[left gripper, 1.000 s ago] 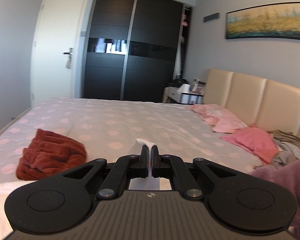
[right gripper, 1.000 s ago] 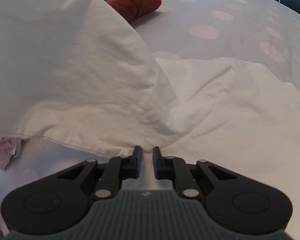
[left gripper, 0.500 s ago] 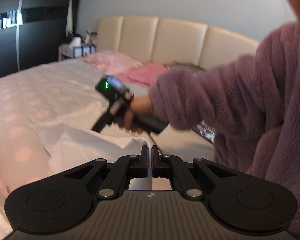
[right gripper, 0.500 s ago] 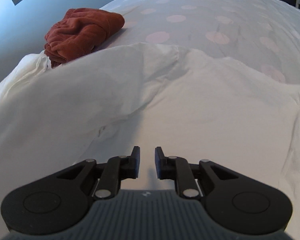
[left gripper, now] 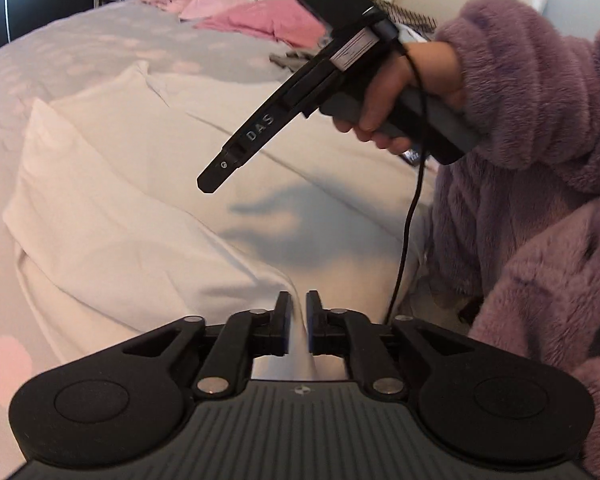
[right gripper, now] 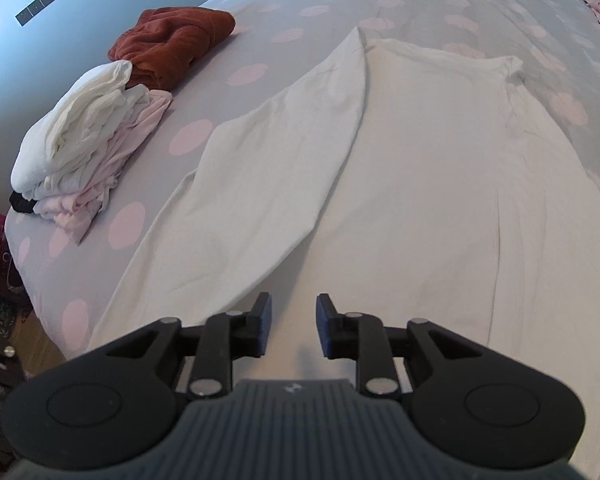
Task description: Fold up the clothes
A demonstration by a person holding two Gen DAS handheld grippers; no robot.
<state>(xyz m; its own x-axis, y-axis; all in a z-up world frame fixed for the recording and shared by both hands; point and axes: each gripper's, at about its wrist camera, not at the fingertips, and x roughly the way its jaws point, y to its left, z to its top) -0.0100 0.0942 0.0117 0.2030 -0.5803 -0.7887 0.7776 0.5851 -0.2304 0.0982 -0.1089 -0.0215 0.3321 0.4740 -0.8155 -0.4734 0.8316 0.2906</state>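
White shirt (right gripper: 440,184) is spread on the bed (right gripper: 284,36), one side panel already flapped over towards the middle. Left gripper (left gripper: 298,322): fingers narrow, a ridge of shirt hem lying between them; whether it's actually pinched or just slack in the gap can't be told. Right gripper (right gripper: 294,330): fingers wide, nothing held, hovering over the near part of the shirt; in left wrist view it's seen from the side, above the cloth, in the right hand (left gripper: 404,96).

Risks (judged): if the left grip is loose, the hem may slip out when pulled, and the fold line would skew. The flapped panel is wrinkled and uneven, so creases could get locked in w/ the next fold. The dangling cable (left gripper: 410,216) might drag on the cloth.

Hidden: near hem is blocked by both gripper bodies; far sleeve and collar are hard to make out. Folded stack (right gripper: 88,144) and rust garment (right gripper: 172,40) sit well apart, near the bed edge.
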